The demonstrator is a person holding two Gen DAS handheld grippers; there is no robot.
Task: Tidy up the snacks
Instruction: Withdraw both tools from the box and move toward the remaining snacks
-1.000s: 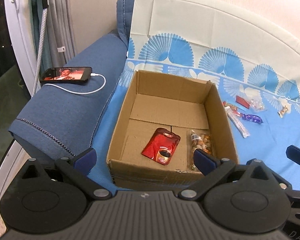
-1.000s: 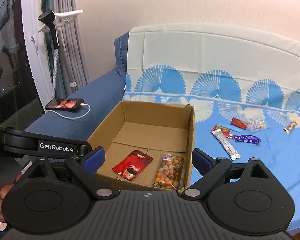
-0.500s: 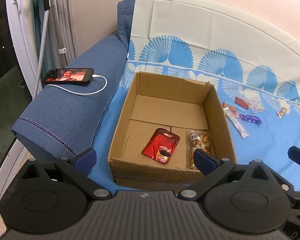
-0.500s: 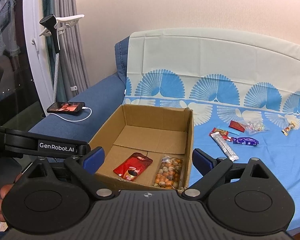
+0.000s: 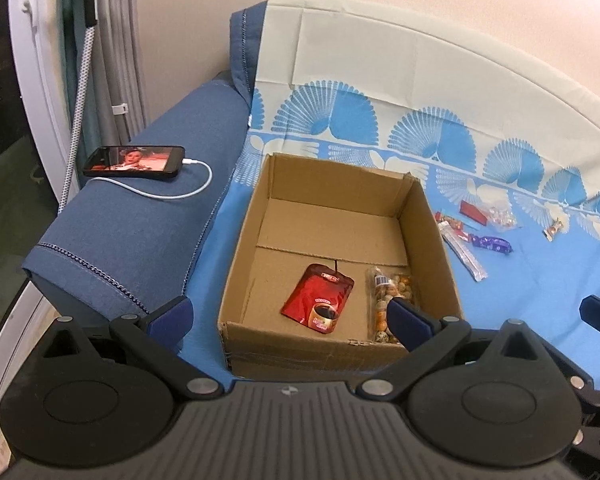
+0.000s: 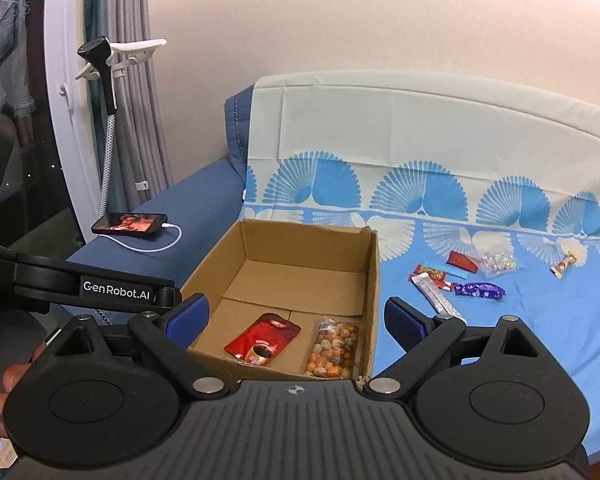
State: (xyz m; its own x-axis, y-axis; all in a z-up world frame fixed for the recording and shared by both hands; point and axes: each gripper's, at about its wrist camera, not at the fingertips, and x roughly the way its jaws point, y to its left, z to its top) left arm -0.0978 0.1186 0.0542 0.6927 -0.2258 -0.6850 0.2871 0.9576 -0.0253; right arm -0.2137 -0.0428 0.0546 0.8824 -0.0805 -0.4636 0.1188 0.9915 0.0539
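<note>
An open cardboard box (image 5: 436, 240) (image 6: 374, 280) stands on the blue sofa cover. In it lie a red coffee pouch (image 5: 318, 298) (image 6: 264, 340) and a clear bag of coated nuts (image 5: 384, 296) (image 6: 334, 346). Several small wrapped snacks lie right of the box: a purple candy (image 5: 492, 243) (image 6: 480, 290), a long silver stick pack (image 5: 464, 254) (image 6: 436, 296), a red packet (image 5: 472, 213) (image 6: 462, 261). My left gripper (image 5: 288, 322) is open and empty in front of the box. My right gripper (image 6: 296, 320) is open and empty, also near the box's front edge.
A phone (image 5: 134, 161) (image 6: 129, 224) with a white cable lies on the sofa's blue armrest to the left. A clear candy bag (image 6: 498, 260) and a gold-wrapped sweet (image 6: 564, 264) lie farther right. A window and a pole stand at the far left.
Both grippers have pulled back and risen slightly from the box, so the views are wider. The box and the snacks have not moved.
</note>
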